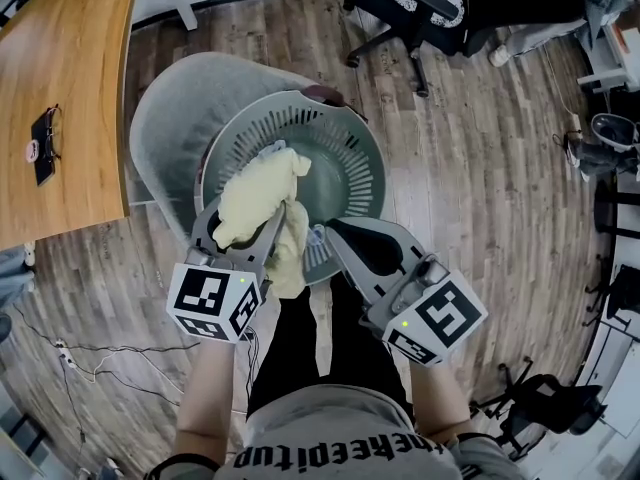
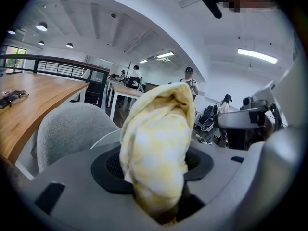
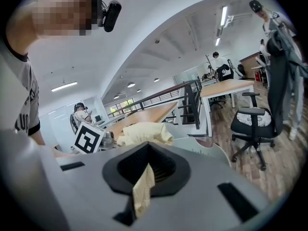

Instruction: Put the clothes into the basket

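Below me a wood-plank floor [image 1: 480, 168] carries a grey fabric-covered chair [image 1: 165, 128], and the round grey slatted plastic basket [image 1: 345, 143] sits on its seat. A black wheeled office chair [image 1: 420, 3] and thin loose cables [image 1: 90, 368] also lie on the floor. At my left, a curved wooden counter [image 1: 70, 68] bears one small black object [image 1: 44, 148].
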Demonstrator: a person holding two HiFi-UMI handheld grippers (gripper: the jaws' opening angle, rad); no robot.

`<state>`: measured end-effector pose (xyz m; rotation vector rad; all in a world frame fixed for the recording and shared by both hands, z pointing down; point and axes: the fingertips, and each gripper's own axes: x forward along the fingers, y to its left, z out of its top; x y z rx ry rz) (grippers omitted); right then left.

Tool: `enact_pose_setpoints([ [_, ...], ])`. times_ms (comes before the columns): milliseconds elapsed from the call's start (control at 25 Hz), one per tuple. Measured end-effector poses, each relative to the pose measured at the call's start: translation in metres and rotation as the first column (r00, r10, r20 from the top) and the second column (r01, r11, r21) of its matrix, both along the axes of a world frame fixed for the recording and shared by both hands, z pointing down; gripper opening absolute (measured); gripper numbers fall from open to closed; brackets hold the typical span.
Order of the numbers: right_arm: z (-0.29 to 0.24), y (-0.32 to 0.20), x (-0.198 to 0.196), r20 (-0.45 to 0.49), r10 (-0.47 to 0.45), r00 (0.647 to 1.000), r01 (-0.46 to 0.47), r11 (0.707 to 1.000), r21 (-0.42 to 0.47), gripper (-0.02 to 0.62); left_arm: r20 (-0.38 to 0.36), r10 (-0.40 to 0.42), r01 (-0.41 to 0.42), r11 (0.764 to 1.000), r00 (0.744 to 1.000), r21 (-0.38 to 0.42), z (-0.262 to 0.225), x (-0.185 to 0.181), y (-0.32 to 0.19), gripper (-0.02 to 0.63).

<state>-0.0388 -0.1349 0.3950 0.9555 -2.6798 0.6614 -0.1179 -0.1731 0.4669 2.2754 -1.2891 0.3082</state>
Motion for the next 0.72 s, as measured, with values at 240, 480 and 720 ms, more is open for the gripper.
enact_pose_setpoints([
  [240, 0.003, 0.002, 0.002, -0.003, -0.003, 1.000, 0.003, 1.000, -0.004, 0.009, 0.089, 0.014, -0.012, 1.000, 0.996, -0.019, 0.012, 0.004, 0.001, 0.272],
  [480, 0.003, 0.002, 0.003, -0.002, -0.003, 1.000, 0.003, 1.000, -0.006, 0.009, 0.109, 0.070, -0.067, 0.997, 0.992, -0.033, 0.019, 0.013, 0.007, 0.307],
  [720, 0.003, 0.002, 0.005, -0.001, -0.003, 1.000, 0.003, 1.000, -0.006, 0.009, 0.106, 0.069, -0.067, 0.997, 0.992, -0.022, 0.018, 0.015, 0.006, 0.334],
])
